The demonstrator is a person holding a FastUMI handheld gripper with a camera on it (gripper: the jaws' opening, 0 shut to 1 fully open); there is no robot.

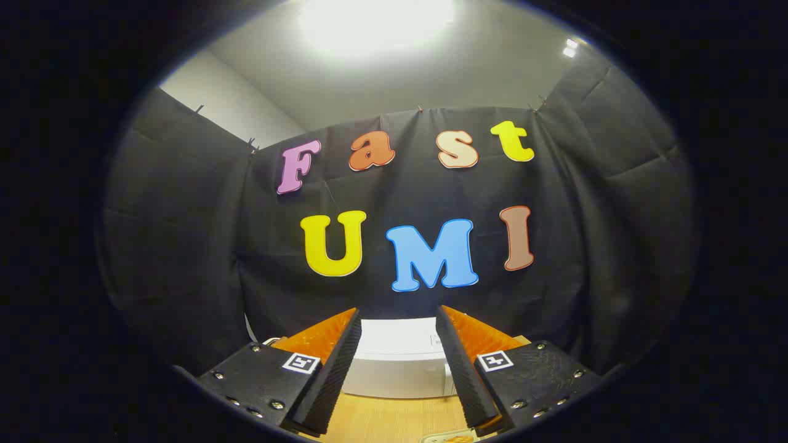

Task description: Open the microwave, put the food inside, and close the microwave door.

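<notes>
White microwave (400, 363) beyond parted gripper (397, 320), door closed

A black cloth (184, 246) hung as the booth's wall, creased in long folds and pinned along its top edge by small clips (252, 145). Above it rose a pale wall (228, 101) and a grey ceiling (480, 67), where a broad lamp (375, 21) glared and a smaller light (570, 48) shone off to one side. Below lay a light wooden worktop (394, 421).
</notes>
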